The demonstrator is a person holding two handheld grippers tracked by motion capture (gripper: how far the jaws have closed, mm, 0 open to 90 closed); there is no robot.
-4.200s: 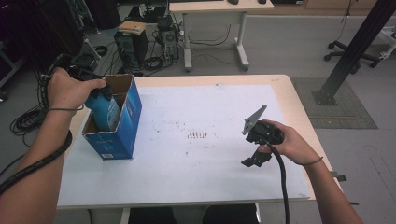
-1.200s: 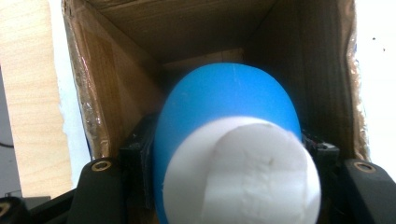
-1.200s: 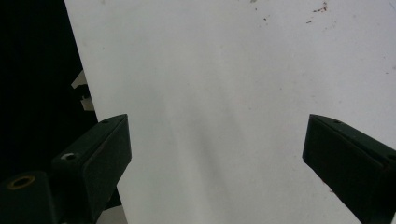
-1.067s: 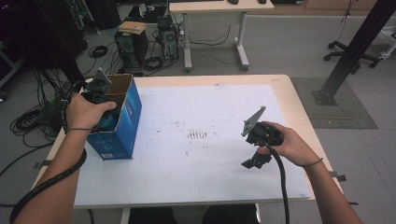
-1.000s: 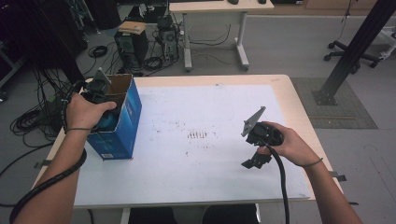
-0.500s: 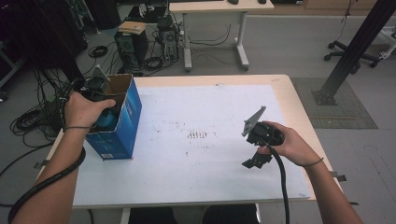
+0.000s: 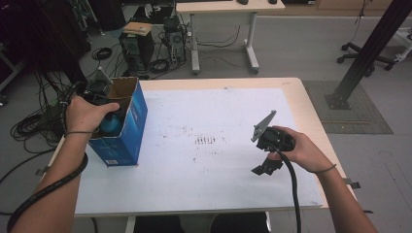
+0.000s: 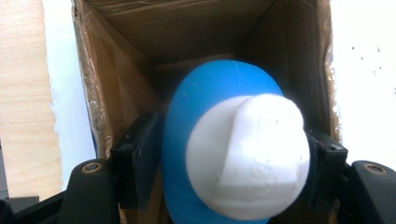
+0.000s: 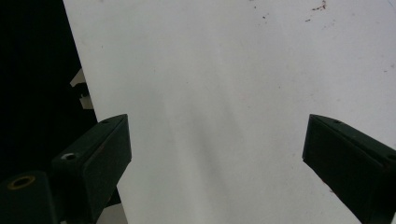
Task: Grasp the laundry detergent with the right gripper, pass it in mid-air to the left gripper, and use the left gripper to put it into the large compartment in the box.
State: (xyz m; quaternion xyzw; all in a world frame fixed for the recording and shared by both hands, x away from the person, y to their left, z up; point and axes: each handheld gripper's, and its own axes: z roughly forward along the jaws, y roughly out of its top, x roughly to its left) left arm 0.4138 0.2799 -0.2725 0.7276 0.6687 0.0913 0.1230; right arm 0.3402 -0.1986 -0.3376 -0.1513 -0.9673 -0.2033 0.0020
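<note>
A blue rounded object with a white cap [image 8: 233,154] sits between the black jaws of my left gripper [image 8: 229,172], which is shut on it. Beyond it, the left gripper view looks down into an open cardboard box [image 8: 140,32]. In the high view the box [image 7: 130,131] is blue outside and stands at the table's left edge. The blue object [image 7: 111,125] is at the box's open top, under the person's left hand. My right gripper [image 7: 266,167] hangs open over the white table top [image 9: 224,70], nothing between its jaws.
The white sheet [image 7: 214,116] covers most of the wooden table and carries small dark marks [image 7: 206,141] at its middle. Computer towers, cables and a second desk [image 7: 218,9] stand on the floor behind. A black post [image 7: 364,53] rises at the right.
The left hand has swung from the box's far left corner to over its open top with the blue object, then held nearly still. The right gripper has not moved.
</note>
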